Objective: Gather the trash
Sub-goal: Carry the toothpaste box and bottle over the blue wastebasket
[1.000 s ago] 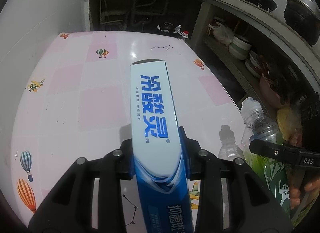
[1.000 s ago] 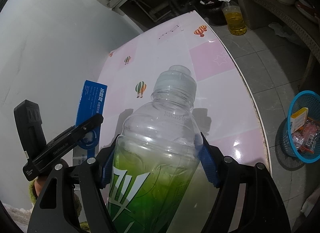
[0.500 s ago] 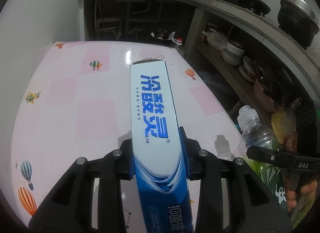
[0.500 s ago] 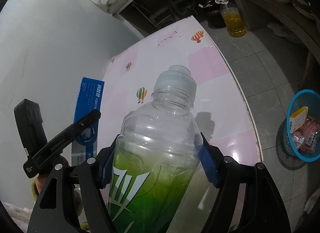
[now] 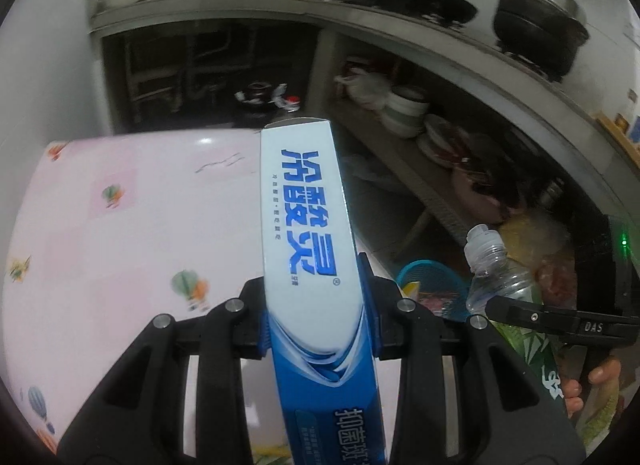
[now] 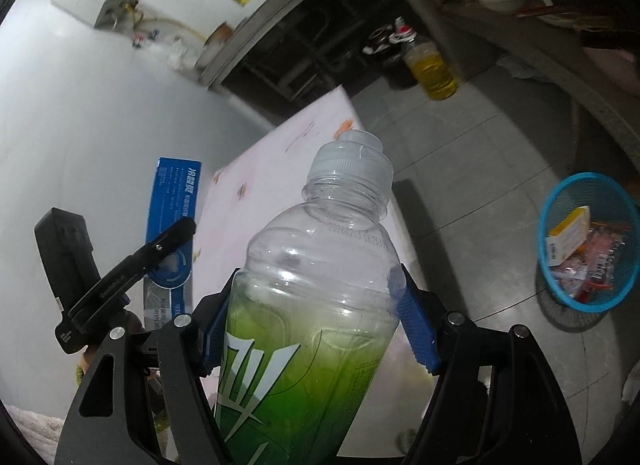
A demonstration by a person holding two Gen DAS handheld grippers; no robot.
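Observation:
My left gripper [image 5: 318,307] is shut on a long blue-and-white toothpaste box [image 5: 306,225], held above the right edge of the pink table [image 5: 120,233]. My right gripper [image 6: 320,325] is shut on a clear plastic bottle [image 6: 320,285] with a green label, cap pointing away. The bottle [image 5: 500,277] and right gripper also show at the right of the left wrist view. The toothpaste box [image 6: 174,217] and the left gripper show at the left of the right wrist view. A blue mesh basket [image 6: 588,241] holding wrappers and a small yellow box stands on the tiled floor to the right.
The blue basket [image 5: 434,285] sits just past the table's edge. A jug of yellow oil [image 6: 430,69] stands on the floor by the dark under-counter space. Shelves with bowls and plates [image 5: 404,113] and pots [image 5: 536,21] line the right.
Both grippers have lifted and swung right, away from the table, each still holding its item. The blue basket has come into the left wrist view and looms larger in the right wrist view.

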